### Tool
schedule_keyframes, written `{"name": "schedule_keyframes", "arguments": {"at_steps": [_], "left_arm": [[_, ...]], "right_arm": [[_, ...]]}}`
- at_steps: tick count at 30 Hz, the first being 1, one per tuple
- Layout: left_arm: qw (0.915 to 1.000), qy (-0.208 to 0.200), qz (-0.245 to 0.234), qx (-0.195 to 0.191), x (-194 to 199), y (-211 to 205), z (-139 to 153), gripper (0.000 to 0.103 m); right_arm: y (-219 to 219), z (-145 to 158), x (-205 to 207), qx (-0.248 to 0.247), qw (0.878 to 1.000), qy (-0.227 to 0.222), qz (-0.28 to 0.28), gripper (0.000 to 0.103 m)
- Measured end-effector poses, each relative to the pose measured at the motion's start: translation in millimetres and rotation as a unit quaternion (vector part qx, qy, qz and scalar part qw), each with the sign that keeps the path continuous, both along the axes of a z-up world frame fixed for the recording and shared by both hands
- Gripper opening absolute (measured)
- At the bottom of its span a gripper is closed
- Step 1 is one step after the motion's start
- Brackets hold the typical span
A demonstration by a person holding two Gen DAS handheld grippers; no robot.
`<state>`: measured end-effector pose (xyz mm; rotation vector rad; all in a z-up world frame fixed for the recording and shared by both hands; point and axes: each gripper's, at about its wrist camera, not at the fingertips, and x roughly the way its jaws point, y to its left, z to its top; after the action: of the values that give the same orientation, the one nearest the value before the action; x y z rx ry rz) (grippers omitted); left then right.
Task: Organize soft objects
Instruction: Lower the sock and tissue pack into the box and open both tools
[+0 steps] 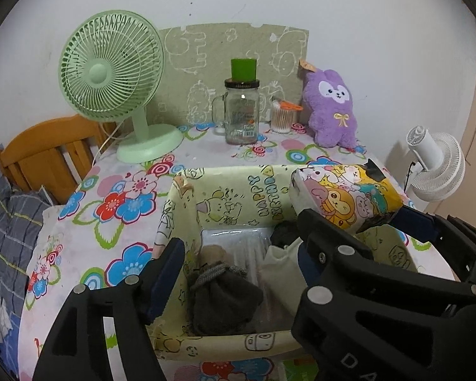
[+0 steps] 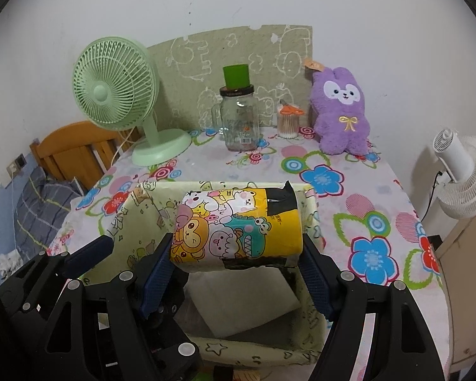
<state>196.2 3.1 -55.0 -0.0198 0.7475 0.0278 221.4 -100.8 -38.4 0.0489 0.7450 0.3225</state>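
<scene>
My right gripper is shut on a cartoon-printed tissue pack and holds it over the pale yellow fabric bin. The pack also shows in the left wrist view, above the bin's right side. My left gripper is open and empty over the bin. Inside lie a dark grey drawstring pouch, a cream cloth and a clear plastic packet. A purple plush rabbit sits at the table's back right.
On the floral tablecloth stand a green desk fan, a glass jar with a green cap and a cotton-swab tub. A white fan stands off the right edge. A wooden bed headboard is at left.
</scene>
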Motion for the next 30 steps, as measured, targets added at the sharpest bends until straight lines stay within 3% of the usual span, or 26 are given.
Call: {"name": "schedule_keyframes", "arguments": {"at_steps": [11,13,30], "left_arm": [[0.9999,0.009,0.005,-0.002,3,6,-6,0.077],[0.9999,0.008,-0.001,-0.008,2,5,-5,0.083],[0.9998,-0.011,-0.016,-0.005,-14,-8,8,0.089]], "right_arm": [[11,-8,9,-0.006,1.0,0.004,0.016,0.082],[11,-8,10,-0.001,1.0,0.005,0.023,0.086],[-1,2,-4,0.017,1.0,0.007,0.02,0.086]]}}
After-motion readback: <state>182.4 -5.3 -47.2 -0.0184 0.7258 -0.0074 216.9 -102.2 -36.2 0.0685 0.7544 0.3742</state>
